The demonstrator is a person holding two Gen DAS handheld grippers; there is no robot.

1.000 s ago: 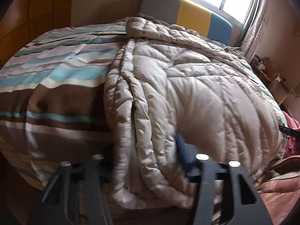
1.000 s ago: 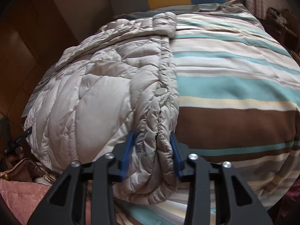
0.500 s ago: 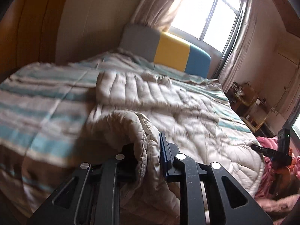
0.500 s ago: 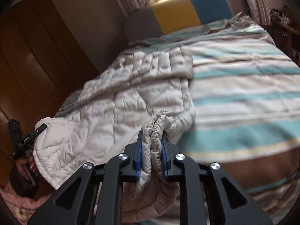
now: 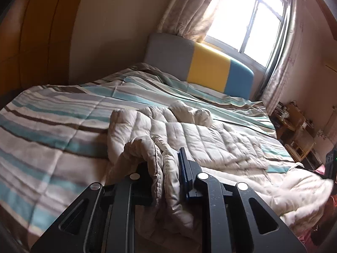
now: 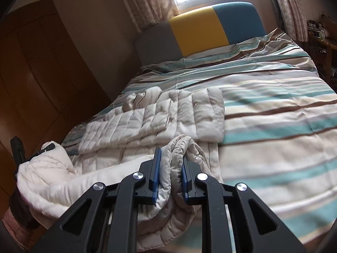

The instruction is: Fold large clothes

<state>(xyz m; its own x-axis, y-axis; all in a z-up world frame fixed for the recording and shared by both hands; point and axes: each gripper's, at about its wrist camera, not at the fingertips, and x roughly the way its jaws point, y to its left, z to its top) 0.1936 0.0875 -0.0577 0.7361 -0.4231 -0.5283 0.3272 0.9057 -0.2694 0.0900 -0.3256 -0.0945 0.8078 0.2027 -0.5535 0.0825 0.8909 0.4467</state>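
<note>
Between the blue pads of the left claw (image 5: 166,175), a bunched hem corner of the beige quilted coat (image 5: 210,139) is being pinched; the right claw (image 6: 169,176) is clenching the opposite corner likewise. Gripping both corners is probably letting the hem travel level toward the collar. Beyond them, the coat's upper part is lying flat on the striped bed (image 6: 273,109), giving the fold a base.

No legible text, label, brand, number or sign in either wrist view. You find nothing printed on the quilted jacket (image 5: 210,139), the striped duvet (image 6: 273,109) or the headboard (image 5: 210,71). Small items on the far right shelf (image 5: 294,122) are too blurred to read.
</note>
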